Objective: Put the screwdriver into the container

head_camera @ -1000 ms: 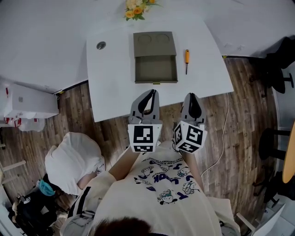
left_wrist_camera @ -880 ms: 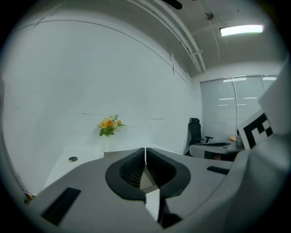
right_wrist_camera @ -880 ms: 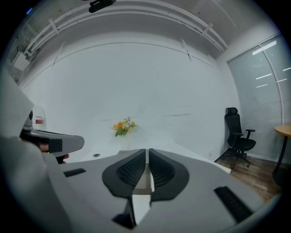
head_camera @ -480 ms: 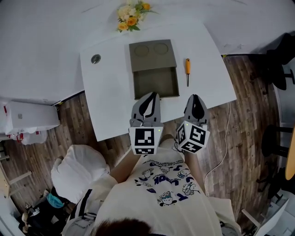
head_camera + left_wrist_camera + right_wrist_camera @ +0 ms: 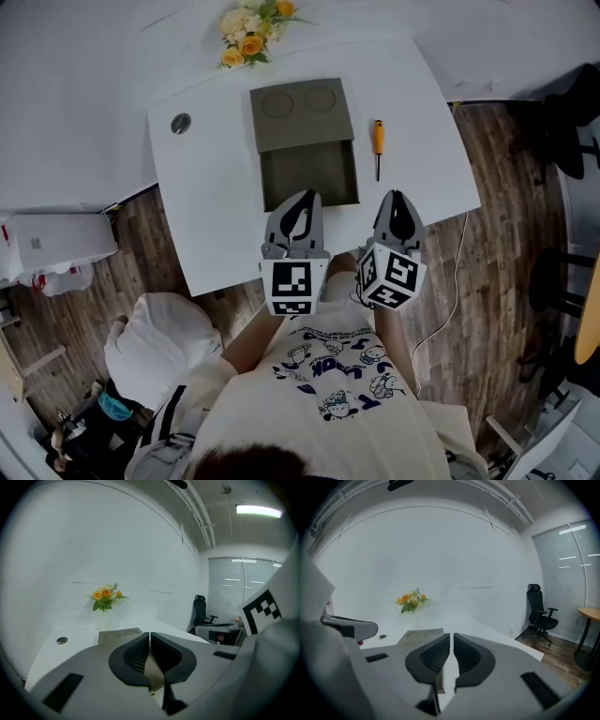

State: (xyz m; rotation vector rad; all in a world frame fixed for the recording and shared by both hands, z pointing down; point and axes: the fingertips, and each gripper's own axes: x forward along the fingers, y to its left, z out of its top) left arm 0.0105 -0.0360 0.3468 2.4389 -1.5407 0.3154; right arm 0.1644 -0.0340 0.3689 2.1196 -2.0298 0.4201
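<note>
Left gripper: over the table's near edge, jaws pressed together, empty, probably just waiting.
Right gripper: alongside, jaws together bar a thin slit, holding nothing; closer to the screwdriver, so likely the picker.
Container: just ahead, open, empty.
Screwdriver: on the table right of the container, apart from it, untouched.

Right tongs together, empty, grey container beyond, orange flowers behind

A white table bears orange flowers at its far edge and a small round cap; a cable trails over the wooden floor
</note>
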